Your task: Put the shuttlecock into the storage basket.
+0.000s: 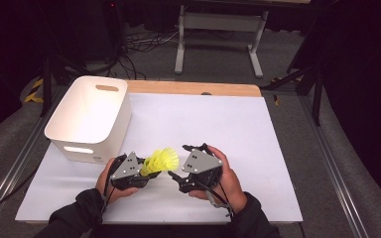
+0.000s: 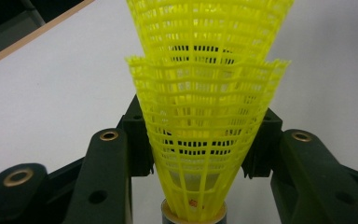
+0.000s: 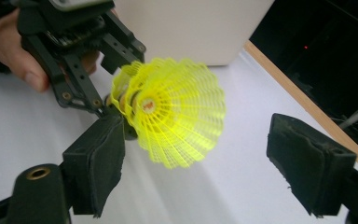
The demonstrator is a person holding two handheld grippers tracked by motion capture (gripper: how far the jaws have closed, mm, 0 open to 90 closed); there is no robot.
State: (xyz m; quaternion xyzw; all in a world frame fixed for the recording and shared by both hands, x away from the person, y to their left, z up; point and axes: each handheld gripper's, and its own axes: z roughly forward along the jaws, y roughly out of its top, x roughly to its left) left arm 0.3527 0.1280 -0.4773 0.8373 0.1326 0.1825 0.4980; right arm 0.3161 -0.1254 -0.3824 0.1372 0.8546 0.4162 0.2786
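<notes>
No brand, label or legible writing anywhere; a small red mark on the cork base of a shuttlecock, too small to read, at bottom centre of the left gripper view.

Surface (image 1: 238,129): white sheet across the middle of the high view, with a strip of bare wood along its far edge. White bin (image 1: 90,118) with cut-out handles, upper left of the sheet, open side up. Beyond, at top of frame: grey carpet, tangled black cables, legs of a white frame, dark curtains at both sides. Metal rails along the left and right edges of the surface.

Shuttlecocks (image 1: 161,160): two yellow mesh ones, nested one inside the other, lower centre of the high view, just right of the bin's near corner and raised off the sheet. Left gripper (image 1: 146,168), lower left of centre, fingers (image 2: 135,140) partly closed and pinching the stack low on the skirt from both sides, cork base down between them in the left gripper view, skirts flaring toward the top of that frame. Same stack (image 3: 175,112) at centre of the right gripper view, open end toward the camera, held from the upper left of that frame.

Right gripper (image 1: 178,161), lower centre of the high view, fingers (image 3: 98,163) spread wide, nothing pinched; one pad at lower left just under the skirt's edge, the other at lower right well apart from it.
</notes>
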